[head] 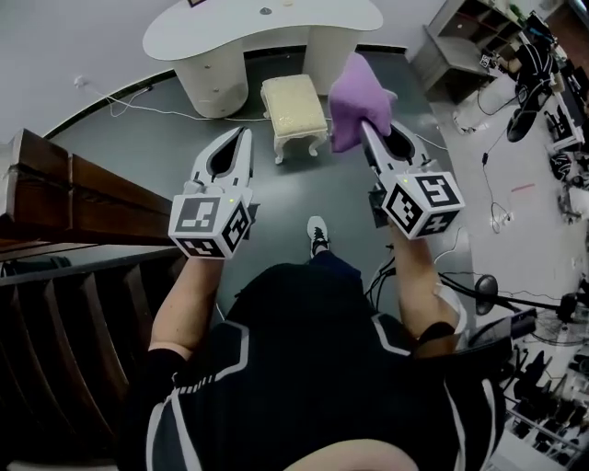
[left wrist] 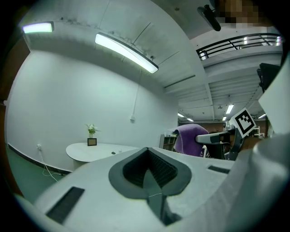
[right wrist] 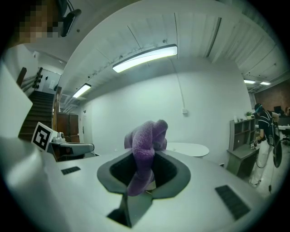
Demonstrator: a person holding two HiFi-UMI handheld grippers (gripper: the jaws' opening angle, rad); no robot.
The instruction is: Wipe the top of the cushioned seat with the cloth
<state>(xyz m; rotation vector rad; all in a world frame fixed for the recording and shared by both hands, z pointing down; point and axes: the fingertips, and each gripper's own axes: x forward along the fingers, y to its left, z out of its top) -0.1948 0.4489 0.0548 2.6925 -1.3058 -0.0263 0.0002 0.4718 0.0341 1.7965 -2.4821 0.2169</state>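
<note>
The cloth (head: 354,97) is a fuzzy purple thing, all bunched up and pinched between the jaws of the right gripper (head: 366,133), held up in the air. The cushioned seat (head: 293,103) is a little cream stool with curvy white legs. It's standing upright on the grey floor, top bare.

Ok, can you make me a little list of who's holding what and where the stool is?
Right gripper: fingers shut on the purple cloth
Left gripper: fingers together, holding nothing
Cushioned seat: cream stool on the floor, in front of the white table
Wiping: not started; cloth held up away from the seat
</note>
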